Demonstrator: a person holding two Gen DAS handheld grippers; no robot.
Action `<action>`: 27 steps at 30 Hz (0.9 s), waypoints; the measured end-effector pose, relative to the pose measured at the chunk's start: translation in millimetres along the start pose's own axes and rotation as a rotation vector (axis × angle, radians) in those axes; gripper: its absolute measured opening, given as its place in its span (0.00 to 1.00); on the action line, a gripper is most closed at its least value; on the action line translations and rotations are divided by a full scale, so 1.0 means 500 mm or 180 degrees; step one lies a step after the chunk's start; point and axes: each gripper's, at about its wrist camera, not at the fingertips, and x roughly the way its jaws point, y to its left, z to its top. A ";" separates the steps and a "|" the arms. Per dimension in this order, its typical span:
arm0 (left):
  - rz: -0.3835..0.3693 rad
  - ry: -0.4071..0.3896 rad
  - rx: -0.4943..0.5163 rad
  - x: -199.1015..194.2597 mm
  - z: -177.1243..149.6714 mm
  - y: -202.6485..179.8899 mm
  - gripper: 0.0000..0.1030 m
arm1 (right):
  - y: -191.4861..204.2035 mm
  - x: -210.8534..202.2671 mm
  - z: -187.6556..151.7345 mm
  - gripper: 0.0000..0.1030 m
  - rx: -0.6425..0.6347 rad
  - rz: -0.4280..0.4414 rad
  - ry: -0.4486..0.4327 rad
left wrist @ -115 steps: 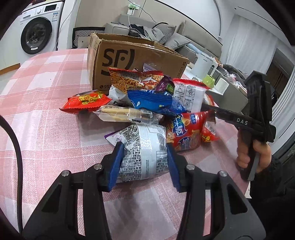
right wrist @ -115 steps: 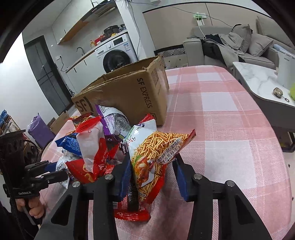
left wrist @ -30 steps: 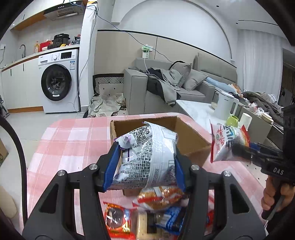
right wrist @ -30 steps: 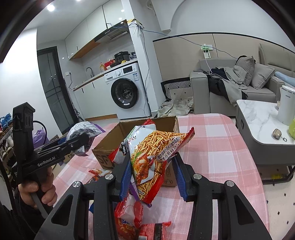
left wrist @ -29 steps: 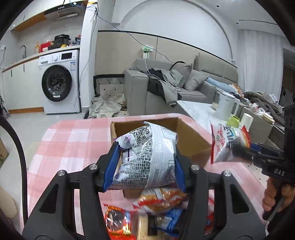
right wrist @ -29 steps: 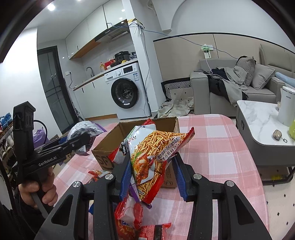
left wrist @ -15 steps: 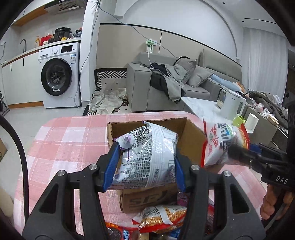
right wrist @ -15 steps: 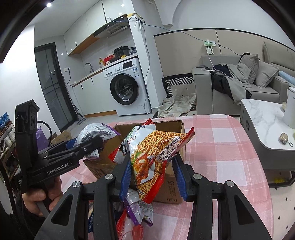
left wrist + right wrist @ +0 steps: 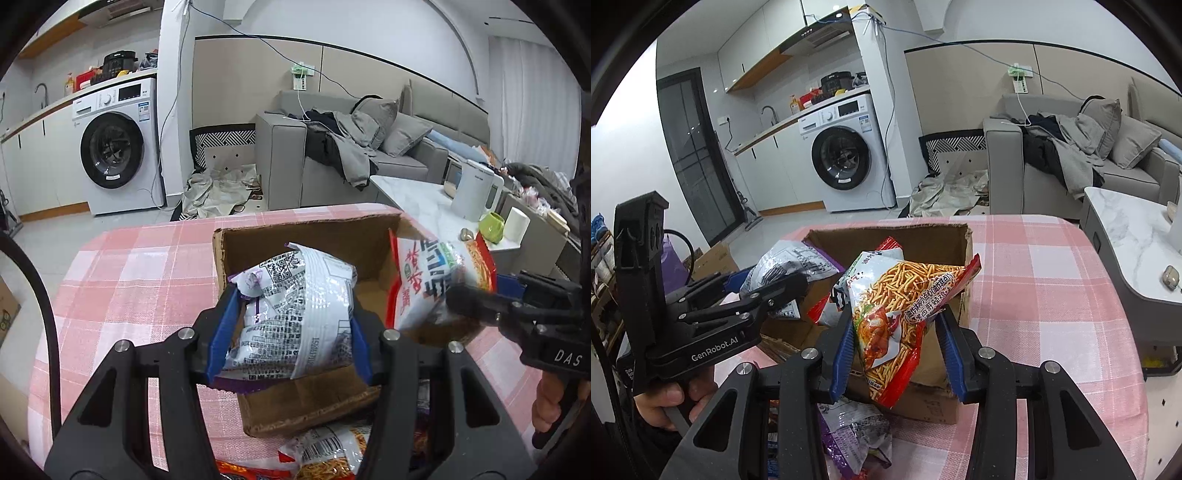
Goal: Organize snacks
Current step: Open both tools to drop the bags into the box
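An open cardboard box (image 9: 317, 236) (image 9: 923, 236) stands on the pink checked table (image 9: 140, 269). My left gripper (image 9: 290, 332) is shut on a silver and purple snack bag (image 9: 295, 314) and holds it over the box's near left part. My right gripper (image 9: 895, 339) is shut on a red bag of noodle sticks (image 9: 897, 310) and holds it over the box's right side; this bag also shows in the left wrist view (image 9: 432, 284). The silver bag also shows in the right wrist view (image 9: 790, 266). The inside of the box is mostly hidden behind the bags.
More snack packets lie on the table in front of the box (image 9: 332, 454) (image 9: 857, 435). A marble side table (image 9: 1130, 236) with a white kettle (image 9: 476, 192) stands to the right. A sofa (image 9: 369, 155) and washing machine (image 9: 114, 147) are beyond.
Both grippers have moved forward and closer to the box with their bags. The bags now hang over the box opening, nearer to each other.
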 end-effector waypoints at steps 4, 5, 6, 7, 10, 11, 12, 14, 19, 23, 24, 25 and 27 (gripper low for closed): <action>-0.0006 -0.0005 0.0060 0.020 0.001 0.002 0.50 | 0.005 0.011 -0.002 0.42 -0.0008 0.0039 0.0052; -0.0010 0.0001 0.0054 0.022 0.001 0.004 0.50 | 0.006 0.011 -0.004 0.42 -0.0006 0.0056 0.0054; -0.0020 0.0005 0.0036 0.025 0.002 0.007 0.50 | 0.010 0.010 -0.005 0.42 -0.0018 0.0062 0.0048; -0.0029 0.0005 0.0030 0.020 -0.001 0.003 0.50 | 0.013 0.010 -0.006 0.42 -0.0033 0.0058 0.0041; -0.0059 0.0017 0.0029 0.018 -0.001 0.003 0.50 | 0.017 0.012 -0.007 0.42 -0.0042 0.0067 0.0041; -0.0054 0.0020 0.0044 0.017 -0.002 0.001 0.50 | 0.017 0.013 -0.007 0.42 -0.0048 0.0058 0.0043; -0.0065 0.0012 0.0050 0.011 -0.006 -0.003 0.50 | 0.018 0.013 -0.008 0.42 -0.0054 0.0048 0.0044; -0.0088 0.0019 0.0029 0.007 -0.007 -0.001 0.51 | 0.020 0.012 -0.009 0.42 -0.0063 0.0048 0.0048; -0.0237 -0.0032 -0.0031 -0.030 -0.018 0.004 0.74 | 0.013 -0.002 -0.006 0.53 -0.0011 0.0200 -0.0041; -0.0261 -0.0123 -0.0080 -0.082 -0.026 0.004 0.87 | 0.017 -0.036 0.000 0.85 -0.0089 0.0107 -0.0215; -0.0252 -0.0132 -0.0089 -0.094 -0.030 0.004 0.96 | 0.017 -0.049 0.001 0.89 -0.0100 0.0077 -0.0252; -0.0223 -0.0160 -0.0107 -0.107 -0.033 0.006 0.99 | 0.016 -0.057 0.002 0.97 -0.0103 0.0059 -0.0271; -0.0156 -0.0222 -0.0127 -0.140 -0.043 0.010 0.99 | 0.010 -0.082 0.003 1.00 -0.0057 0.0004 -0.0330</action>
